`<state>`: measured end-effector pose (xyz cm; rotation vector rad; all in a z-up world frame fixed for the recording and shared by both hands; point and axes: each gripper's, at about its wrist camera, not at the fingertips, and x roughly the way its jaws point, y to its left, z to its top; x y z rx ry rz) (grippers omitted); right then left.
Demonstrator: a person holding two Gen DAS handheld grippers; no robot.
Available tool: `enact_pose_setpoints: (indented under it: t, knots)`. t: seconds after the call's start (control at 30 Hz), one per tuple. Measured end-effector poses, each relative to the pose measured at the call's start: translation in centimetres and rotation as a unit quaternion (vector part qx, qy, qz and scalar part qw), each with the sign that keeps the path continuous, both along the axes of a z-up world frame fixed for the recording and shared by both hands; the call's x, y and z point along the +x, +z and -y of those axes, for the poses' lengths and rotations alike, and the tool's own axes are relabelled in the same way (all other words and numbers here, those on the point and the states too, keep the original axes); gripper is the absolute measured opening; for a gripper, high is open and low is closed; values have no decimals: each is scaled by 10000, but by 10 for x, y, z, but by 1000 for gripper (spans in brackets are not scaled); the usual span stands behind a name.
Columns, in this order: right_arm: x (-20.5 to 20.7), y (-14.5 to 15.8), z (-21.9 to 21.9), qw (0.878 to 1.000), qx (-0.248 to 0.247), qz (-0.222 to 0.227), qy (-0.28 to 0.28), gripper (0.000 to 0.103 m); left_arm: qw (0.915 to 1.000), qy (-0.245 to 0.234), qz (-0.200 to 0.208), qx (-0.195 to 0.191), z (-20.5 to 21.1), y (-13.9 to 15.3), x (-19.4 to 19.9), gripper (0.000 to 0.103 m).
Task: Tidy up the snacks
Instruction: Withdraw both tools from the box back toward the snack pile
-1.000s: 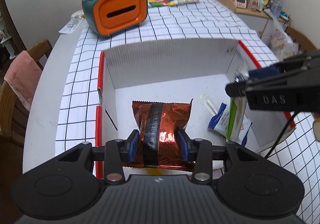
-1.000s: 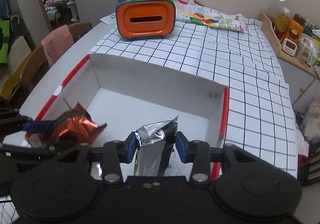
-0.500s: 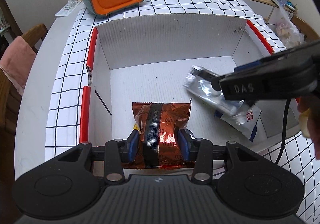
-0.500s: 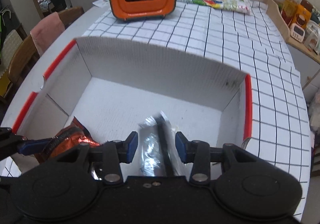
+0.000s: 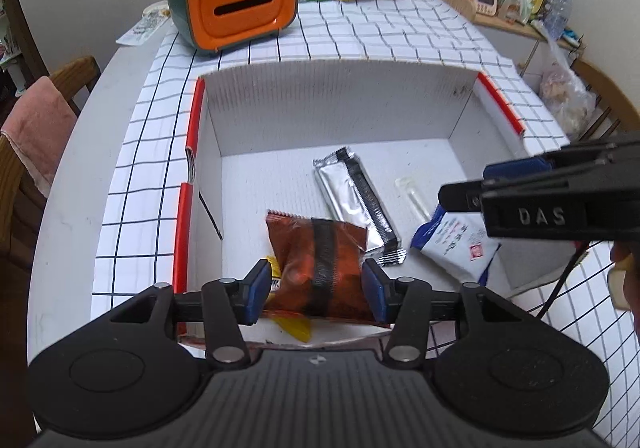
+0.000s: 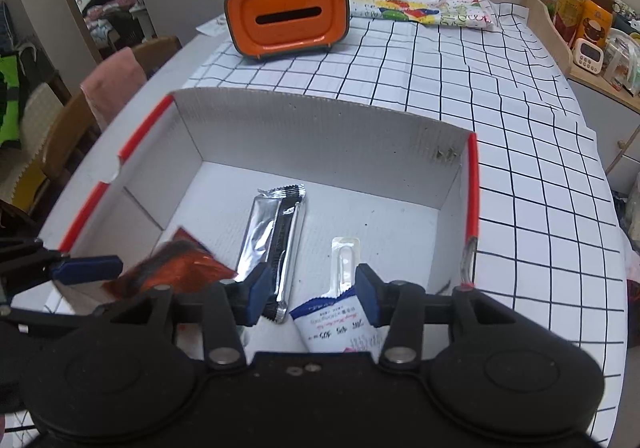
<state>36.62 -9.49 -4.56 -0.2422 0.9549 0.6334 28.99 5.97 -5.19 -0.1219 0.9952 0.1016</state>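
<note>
A round-edged white table stands here, most of its top covered by a white cloth with a black grid; a bare strip of tabletop shows along the side nearest the wooden chairs. On the cloth sits an open white cardboard box with red-trimmed edges, its far wall upright. Beyond it, well apart, stands an orange-fronted green tissue holder (pens and brushes stick out of its top). Past that, at the far edge, lies a flat colourful printed packet. On the bare strip beside the holder rests some paper or a small plate, too blurred to tell which.
</note>
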Motion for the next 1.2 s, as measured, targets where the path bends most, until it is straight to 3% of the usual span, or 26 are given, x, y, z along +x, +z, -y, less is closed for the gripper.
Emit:
enact_pose_setpoints:
  t: [0.27, 0.33, 0.57, 0.7, 0.9, 1.03, 1.2]
  knots:
    - [-25, 22, 23, 9994, 317, 135, 8, 51, 9994, -72, 319, -77, 5, 23, -18, 55]
    - [-34, 27, 28, 9990, 383, 216, 32, 62, 9992, -95, 390, -59, 7, 27, -24, 55]
    - [-63, 44, 41, 9971, 593, 452, 148, 74, 9979, -134, 621, -116, 10, 42, -44, 60]
    - [-77, 51, 50, 9955, 787, 508, 135, 82, 9968, -140, 762, -205, 12, 49, -58, 68]
    - [-99, 50, 62, 9943, 936, 502, 106, 86, 9954, -164, 919, -194, 17, 53, -80, 77]
    - [-116, 44, 70, 9938, 996, 488, 117, 96, 9951, -156, 937, -260, 20, 51, -96, 81]
    - [-135, 34, 80, 9939, 994, 460, 154, 100, 9949, -241, 954, -242, 27, 44, -117, 85]
